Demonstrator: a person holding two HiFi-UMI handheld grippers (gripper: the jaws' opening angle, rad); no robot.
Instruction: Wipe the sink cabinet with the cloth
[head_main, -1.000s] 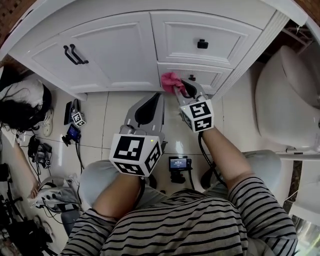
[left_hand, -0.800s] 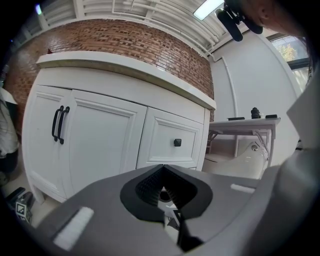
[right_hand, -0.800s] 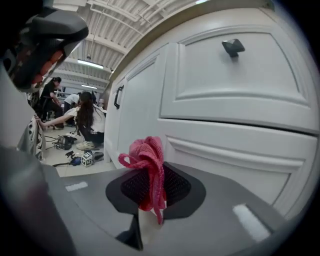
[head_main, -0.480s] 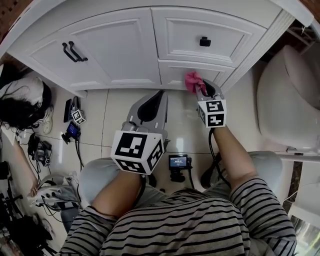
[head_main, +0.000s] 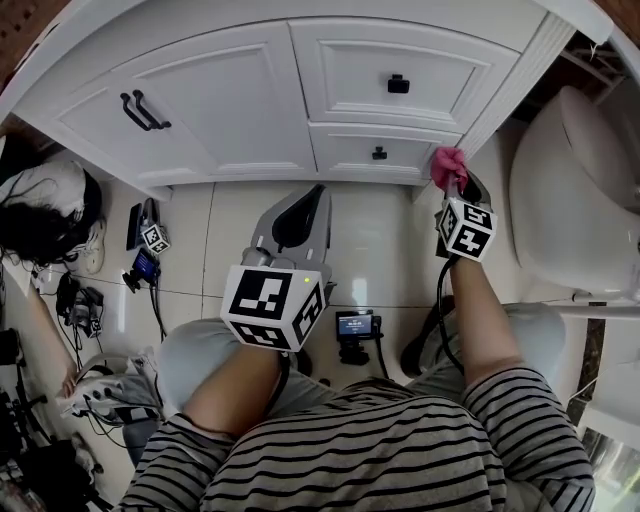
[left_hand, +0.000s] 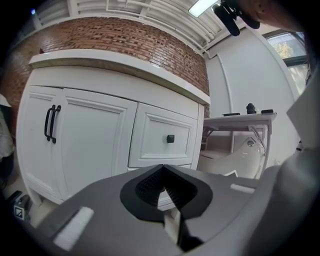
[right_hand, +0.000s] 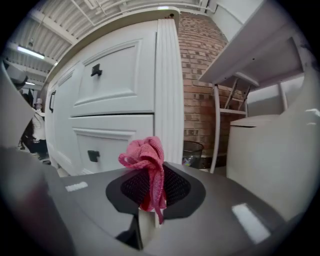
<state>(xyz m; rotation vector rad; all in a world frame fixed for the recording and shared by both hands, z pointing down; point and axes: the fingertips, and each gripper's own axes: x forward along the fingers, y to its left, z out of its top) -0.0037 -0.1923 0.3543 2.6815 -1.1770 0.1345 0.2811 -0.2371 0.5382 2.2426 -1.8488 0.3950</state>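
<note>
The white sink cabinet (head_main: 240, 100) fills the top of the head view, with black door handles (head_main: 145, 110) and two drawers with black knobs. A crumpled pink cloth (head_main: 448, 166) is pressed at the cabinet's lower right corner post, pinched in my right gripper (head_main: 456, 183). In the right gripper view the cloth (right_hand: 147, 160) bulges out of the shut jaws, right in front of the fluted corner post (right_hand: 167, 90). My left gripper (head_main: 302, 200) hovers over the floor tiles below the lower drawer, shut and holding nothing. Its view faces the cabinet front (left_hand: 95, 135) past the left gripper (left_hand: 163, 175).
A white toilet (head_main: 570, 190) stands close on the right of the cabinet. A dark waste bin (right_hand: 192, 152) sits past the corner by a brick wall. Cables and small devices (head_main: 145, 250) lie on the floor at left. A small device (head_main: 358, 325) rests between the person's knees.
My right gripper has carried the pink cloth rightward along the lower drawer front to the cabinet's right corner post. The left gripper has stayed where it was.
</note>
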